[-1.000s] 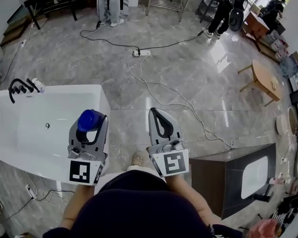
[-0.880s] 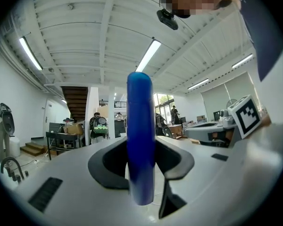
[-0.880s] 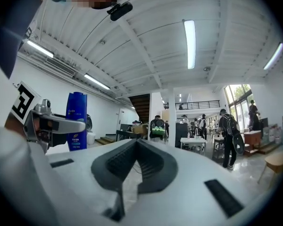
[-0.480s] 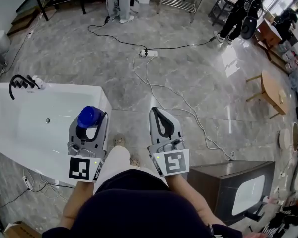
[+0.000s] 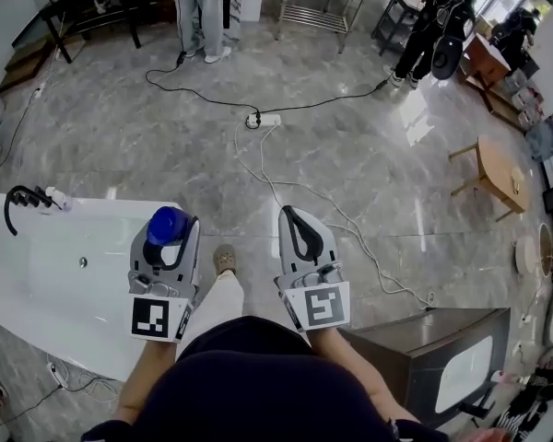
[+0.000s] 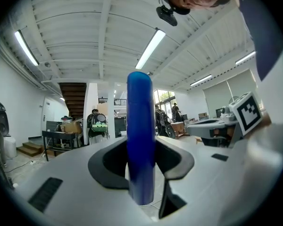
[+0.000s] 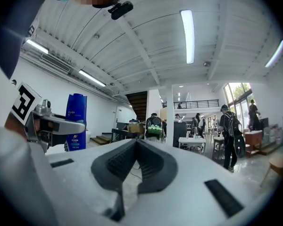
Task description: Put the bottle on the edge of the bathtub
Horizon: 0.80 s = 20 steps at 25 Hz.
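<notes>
A blue bottle (image 5: 166,225) stands upright between the jaws of my left gripper (image 5: 170,235), which is shut on it. In the left gripper view the bottle (image 6: 140,145) fills the middle, pinched between the dark pads. This gripper hangs level over the right end of the white bathtub (image 5: 120,206), near its rim. My right gripper (image 5: 297,231) is beside it over the floor, shut with nothing in it. From the right gripper view the bottle (image 7: 76,122) shows at the left, and the jaws of the right gripper (image 7: 134,166) meet.
A black faucet (image 5: 23,199) sits at the tub's far left end. White cables and a power strip (image 5: 264,119) lie on the marble floor ahead. A dark cabinet with a white basin (image 5: 447,348) stands at the lower right, a wooden table (image 5: 493,166) further right. People (image 5: 201,7) stand at the back.
Both grippers have travelled forward together as the person stepped. The tub has slid left and lower in the head view. The bottle stays in the left jaws.
</notes>
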Tool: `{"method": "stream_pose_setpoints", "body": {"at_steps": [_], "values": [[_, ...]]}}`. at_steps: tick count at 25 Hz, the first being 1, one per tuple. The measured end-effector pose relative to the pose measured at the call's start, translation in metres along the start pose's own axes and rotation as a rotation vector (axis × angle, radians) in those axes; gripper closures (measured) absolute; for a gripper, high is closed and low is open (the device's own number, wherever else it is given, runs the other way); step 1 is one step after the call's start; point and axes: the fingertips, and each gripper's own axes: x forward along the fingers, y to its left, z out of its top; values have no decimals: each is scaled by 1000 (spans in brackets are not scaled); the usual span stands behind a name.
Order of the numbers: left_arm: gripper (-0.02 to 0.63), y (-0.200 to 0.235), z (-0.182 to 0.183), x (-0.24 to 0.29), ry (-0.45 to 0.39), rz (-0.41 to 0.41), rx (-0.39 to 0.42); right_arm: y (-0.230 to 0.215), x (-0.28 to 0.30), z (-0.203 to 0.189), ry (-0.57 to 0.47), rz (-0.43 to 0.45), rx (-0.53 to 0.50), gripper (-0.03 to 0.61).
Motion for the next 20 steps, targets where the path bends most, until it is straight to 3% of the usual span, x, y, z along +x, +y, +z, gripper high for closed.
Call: {"method": "stream_pose_setpoints", "body": {"at_steps": [14, 20], "values": [[460, 99, 8, 140, -26, -77, 30, -39, 170, 14, -17, -56, -31, 578], [460, 120, -7, 169, -27, -86, 19, -38, 211, 1, -32, -33, -31, 578]]}}
